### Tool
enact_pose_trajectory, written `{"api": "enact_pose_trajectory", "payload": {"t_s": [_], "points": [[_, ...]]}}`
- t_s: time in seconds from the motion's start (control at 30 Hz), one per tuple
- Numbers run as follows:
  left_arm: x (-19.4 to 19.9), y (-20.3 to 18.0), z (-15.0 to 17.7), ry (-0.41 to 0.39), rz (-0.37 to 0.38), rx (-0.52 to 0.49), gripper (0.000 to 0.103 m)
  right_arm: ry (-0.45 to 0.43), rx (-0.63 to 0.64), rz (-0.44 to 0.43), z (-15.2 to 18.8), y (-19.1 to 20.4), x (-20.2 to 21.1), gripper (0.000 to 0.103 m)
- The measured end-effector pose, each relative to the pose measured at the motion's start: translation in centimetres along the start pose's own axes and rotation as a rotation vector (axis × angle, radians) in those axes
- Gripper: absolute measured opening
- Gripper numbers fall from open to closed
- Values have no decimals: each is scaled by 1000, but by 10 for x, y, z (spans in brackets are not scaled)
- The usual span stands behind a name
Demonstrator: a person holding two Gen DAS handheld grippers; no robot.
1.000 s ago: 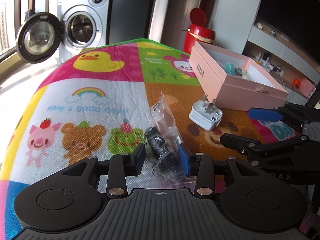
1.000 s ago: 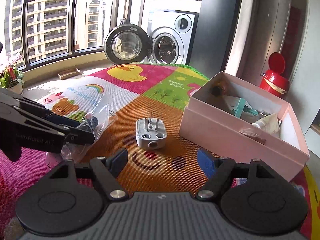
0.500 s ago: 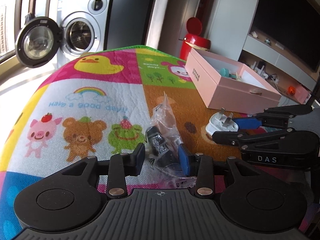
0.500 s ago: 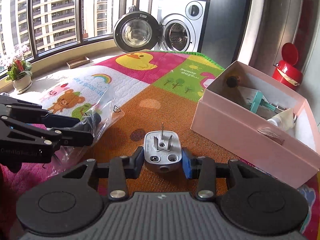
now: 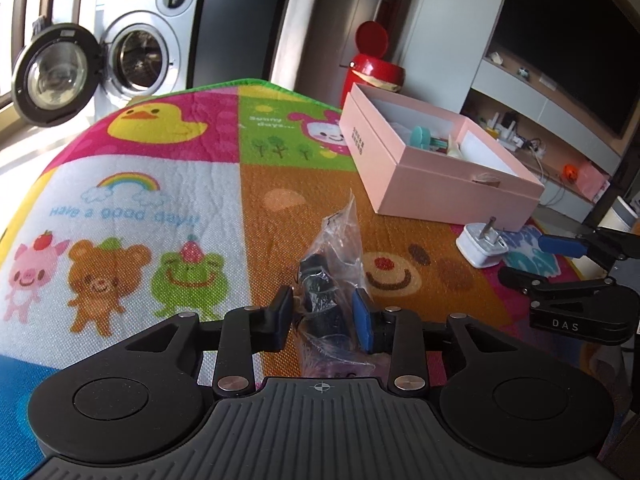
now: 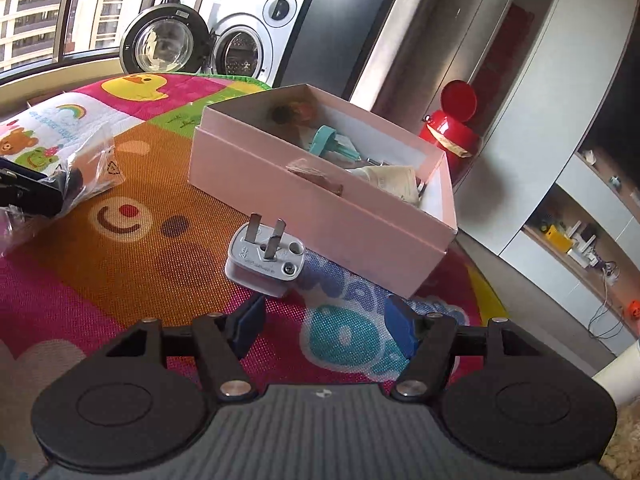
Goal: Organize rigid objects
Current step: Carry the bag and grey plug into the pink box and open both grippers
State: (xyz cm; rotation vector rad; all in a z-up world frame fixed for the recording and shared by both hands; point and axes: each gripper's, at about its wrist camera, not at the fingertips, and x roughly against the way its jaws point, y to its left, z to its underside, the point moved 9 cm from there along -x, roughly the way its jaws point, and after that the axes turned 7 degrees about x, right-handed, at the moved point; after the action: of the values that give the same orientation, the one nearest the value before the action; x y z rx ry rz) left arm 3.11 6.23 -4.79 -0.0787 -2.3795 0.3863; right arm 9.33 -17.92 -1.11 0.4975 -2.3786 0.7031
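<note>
- Bright cartoon-print play mat [image 5: 168,200] covers the work surface, with a silver front-loading washing machine [image 5: 140,48], door swung open, behind it and a red lidded bin [image 5: 374,70] beyond the far edge.
- Landmark: the open pink cardboard box [image 5: 436,176] on the mat, with a teal plastic piece and other small items lying inside.
- The left gripper [image 5: 323,318] has its fingers drawn narrow, pinching a clear crinkled plastic bag with a dark object inside [image 5: 326,280]; the black pad and the blue pad each press a side of the bag, which sits well to the near-left of the pink box.
- The right gripper [image 6: 322,330] has its fingers spread wide and grips nothing.
- The white two-pin plug adapter [image 6: 266,258] lies on the mat just in front of the pink box, prongs tilted upward; whether it touches the box wall cannot be told.
- Half a second ago that adapter sat clamped between the right fingers; it is now released, and it rests closer to the pink box than before.
- The adapter lies just ahead of the right fingertips, nearer the left-hand pad, and is touched by neither.
- In the left wrist view the right gripper [image 5: 532,258] appears beside the adapter [image 5: 482,244], to the near-right of the pink box.
- The left grip on the bag is unchanged from a second ago.
</note>
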Motion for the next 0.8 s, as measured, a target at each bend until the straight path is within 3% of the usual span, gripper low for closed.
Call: {"api": "enact_pose_trajectory", "payload": {"t_s": [0.13, 0.43, 0.5, 0.8], "points": [[1, 0, 2, -6, 4, -5, 36, -10, -110, -164, -6, 12, 1, 67], [-1, -4, 2, 4, -33, -26, 37, -10, -234, -141, -31, 9, -27, 63], [-1, -5, 2, 6, -40, -35, 37, -11, -211, -141, -35, 11, -25, 47], [1, -9, 4, 3, -55, -76, 33, -78, -82, -150, -25, 21, 25, 47]]}}
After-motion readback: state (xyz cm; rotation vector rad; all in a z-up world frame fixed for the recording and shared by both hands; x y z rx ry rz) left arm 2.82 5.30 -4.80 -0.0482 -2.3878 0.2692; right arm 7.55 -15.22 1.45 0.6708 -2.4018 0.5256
